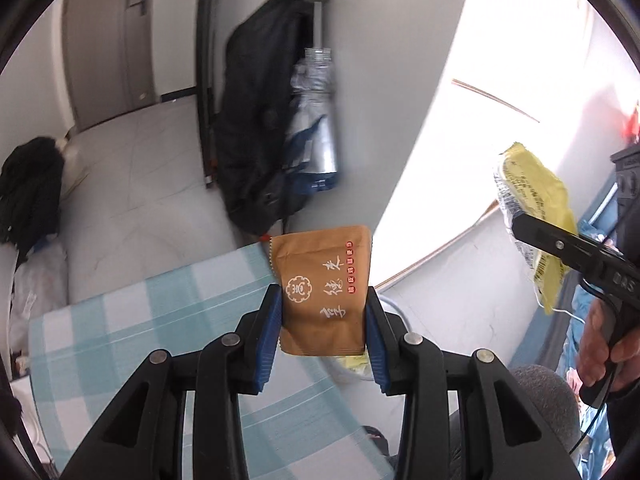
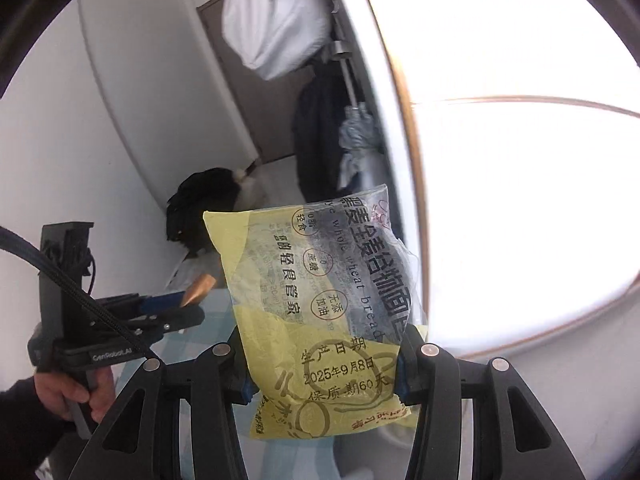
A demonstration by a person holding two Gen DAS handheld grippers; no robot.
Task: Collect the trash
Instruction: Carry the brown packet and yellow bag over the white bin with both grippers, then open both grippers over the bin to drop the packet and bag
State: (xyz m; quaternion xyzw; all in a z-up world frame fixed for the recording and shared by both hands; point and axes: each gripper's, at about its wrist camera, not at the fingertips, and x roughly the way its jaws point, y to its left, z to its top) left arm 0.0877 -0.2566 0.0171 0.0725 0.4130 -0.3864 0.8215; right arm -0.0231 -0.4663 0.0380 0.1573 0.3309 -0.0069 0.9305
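two wrappers counted, one per gripper; my left gripper (image 1: pixel 324 320) has its blue pads pressed on both side edges of one brown packet (image 1: pixel 322 276), jaws partly closed, packet upright above the corner of the checked cloth (image 1: pixel 120 320); white script and a round seal on it, not legible to me; my right gripper (image 2: pixel 324 364) clamps one yellow bread bag (image 2: pixel 316 304), jaws about half closed; printed "whole wheat bread" and "2025年9月8日"; left tool body reads "genrobot.ai"; one folded umbrella (image 1: pixel 312 120) hangs beyond.
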